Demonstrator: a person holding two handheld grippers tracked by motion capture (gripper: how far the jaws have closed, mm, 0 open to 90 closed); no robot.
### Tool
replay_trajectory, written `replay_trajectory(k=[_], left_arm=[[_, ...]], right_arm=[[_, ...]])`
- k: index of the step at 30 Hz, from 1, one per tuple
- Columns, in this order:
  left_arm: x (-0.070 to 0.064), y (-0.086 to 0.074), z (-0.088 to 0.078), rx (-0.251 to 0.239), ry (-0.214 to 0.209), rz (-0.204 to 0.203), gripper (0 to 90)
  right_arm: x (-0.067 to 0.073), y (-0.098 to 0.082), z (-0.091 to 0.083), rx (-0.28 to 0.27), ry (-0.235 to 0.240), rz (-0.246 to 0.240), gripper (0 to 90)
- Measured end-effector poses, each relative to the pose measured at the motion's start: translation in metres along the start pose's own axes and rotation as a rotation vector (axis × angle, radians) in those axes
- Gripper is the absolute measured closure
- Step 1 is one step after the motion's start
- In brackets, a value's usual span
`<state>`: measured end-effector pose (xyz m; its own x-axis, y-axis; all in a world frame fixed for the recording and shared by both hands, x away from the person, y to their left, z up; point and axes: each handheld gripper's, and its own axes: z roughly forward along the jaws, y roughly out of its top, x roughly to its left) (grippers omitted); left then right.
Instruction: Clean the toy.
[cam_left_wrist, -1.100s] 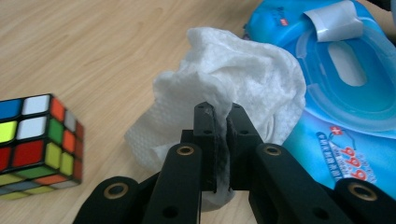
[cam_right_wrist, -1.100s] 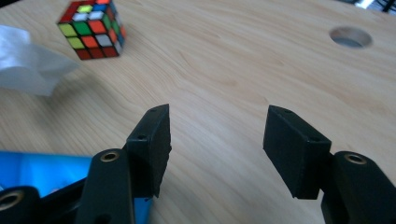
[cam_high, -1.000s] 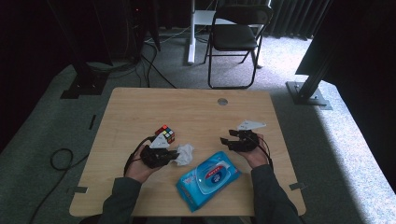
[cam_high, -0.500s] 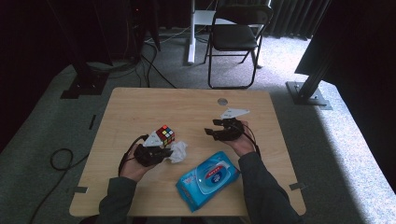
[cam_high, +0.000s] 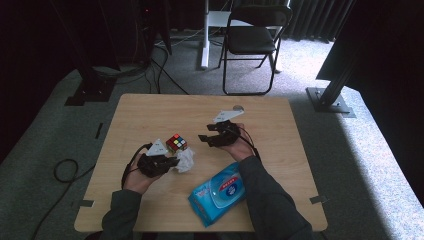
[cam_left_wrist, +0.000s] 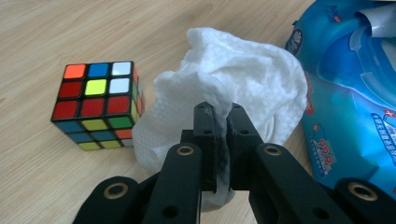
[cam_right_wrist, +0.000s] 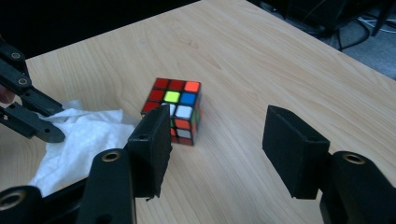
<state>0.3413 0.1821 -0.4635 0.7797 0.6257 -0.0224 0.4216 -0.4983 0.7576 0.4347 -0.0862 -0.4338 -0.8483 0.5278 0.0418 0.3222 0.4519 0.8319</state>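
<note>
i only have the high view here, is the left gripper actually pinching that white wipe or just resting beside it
Observer: Pinching it. In the left gripper view the left gripper is shut on a fold of the white wipe.
Operator: and the right one, is it holding anything
Observer: No. The right gripper stands open with bare table between its pads.
Operator: what is it aimed at
Observer: The puzzle cube, ahead of the jaws and untouched.
</note>
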Motion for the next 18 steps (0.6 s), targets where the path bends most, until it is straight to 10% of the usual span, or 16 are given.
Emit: replay_trajectory(k=[18], left_arm=[[0.016, -0.009, -0.017, -0.028, 0.047, -0.048, 85.1]], right_arm=[[0.013, 0.008, 0.048, 0.057, 0.051, 0.022, 39.8]])
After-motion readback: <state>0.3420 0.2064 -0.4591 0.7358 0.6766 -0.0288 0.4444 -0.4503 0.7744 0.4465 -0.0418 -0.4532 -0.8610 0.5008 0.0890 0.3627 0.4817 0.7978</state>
